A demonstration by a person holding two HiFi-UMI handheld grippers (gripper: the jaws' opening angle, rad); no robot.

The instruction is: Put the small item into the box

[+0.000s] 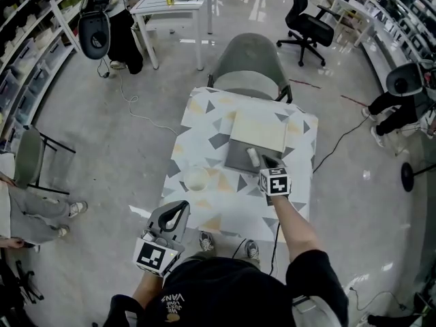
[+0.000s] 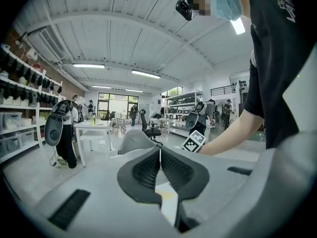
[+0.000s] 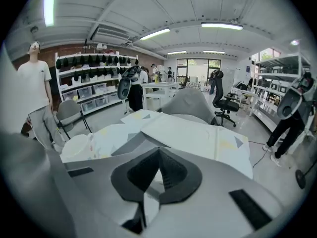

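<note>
Patterned counter [image 1: 216, 210] carries the open box [image 1: 235, 161]. Inside lies the small white item [image 1: 253, 157], long axis running away from the person, just left of the right tool [image 1: 268, 162], closed and empty. The left tool [image 1: 181, 208], also closed, is well apart.

cloth-covered table [image 1: 225, 199] | on it: open box [image 1: 237, 161], white cup [image 1: 195, 180]
</note>
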